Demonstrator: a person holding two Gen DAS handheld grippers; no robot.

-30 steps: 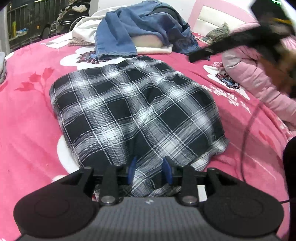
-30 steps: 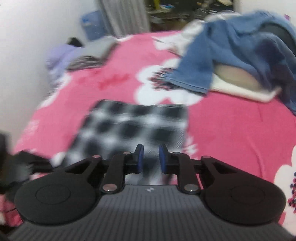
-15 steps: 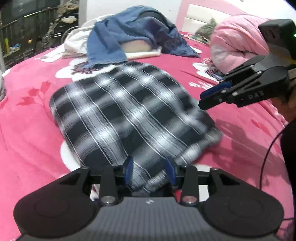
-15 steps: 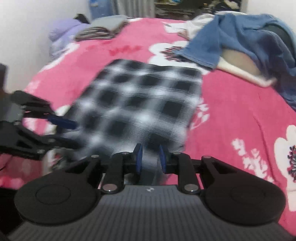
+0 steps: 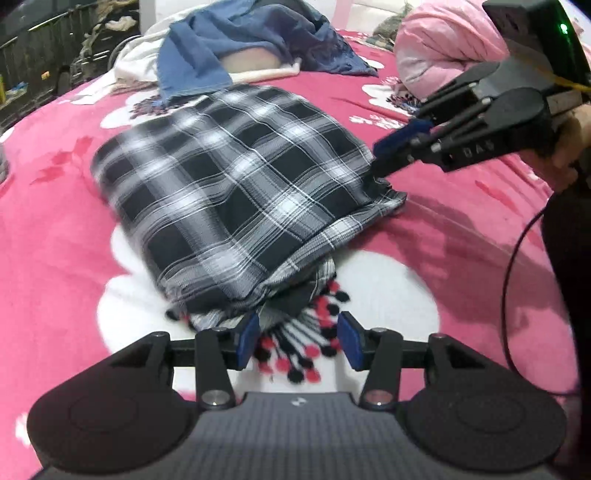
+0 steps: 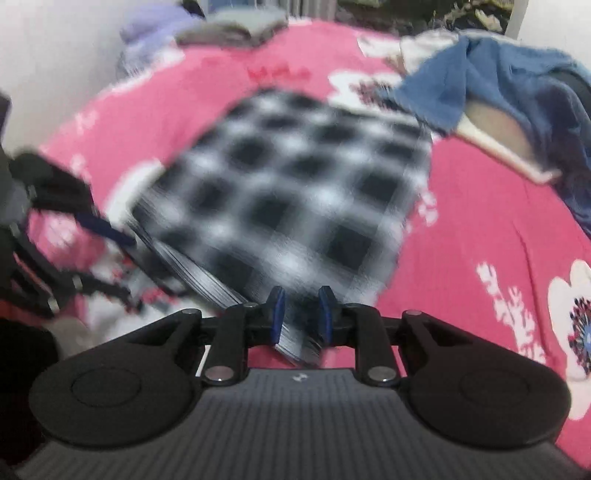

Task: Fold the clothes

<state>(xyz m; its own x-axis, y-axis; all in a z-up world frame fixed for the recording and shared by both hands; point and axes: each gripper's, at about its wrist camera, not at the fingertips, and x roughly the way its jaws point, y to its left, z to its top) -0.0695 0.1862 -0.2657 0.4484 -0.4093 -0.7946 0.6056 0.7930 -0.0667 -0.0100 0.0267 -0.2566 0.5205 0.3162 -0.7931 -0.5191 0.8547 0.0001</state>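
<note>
A black-and-white plaid garment (image 5: pixel 236 192) lies folded in a rough rectangle on the pink flowered bedspread (image 5: pixel 55 229). My left gripper (image 5: pixel 299 339) hangs just short of the garment's near edge, its jaws opening. Only bedspread shows between the blue pads, and loose plaid layers lie just beyond the left pad. My right gripper (image 5: pixel 384 158) reaches in from the right and pinches the garment's right corner. In the blurred right wrist view the plaid garment (image 6: pixel 295 192) runs in between the narrow-set pads of the right gripper (image 6: pixel 301 314).
A heap of blue denim and white clothes (image 5: pixel 240 48) lies behind the plaid. A pink padded jacket (image 5: pixel 443 48) sits at the back right. A black cable (image 5: pixel 509 280) hangs at the right below a hand (image 5: pixel 569 147). Folded grey clothes (image 6: pixel 236 29) lie far off.
My left gripper has widened and drawn back off the plaid's near edge, leaving the cloth on the bed. The right gripper has come down from the upper right onto the garment's right corner.
</note>
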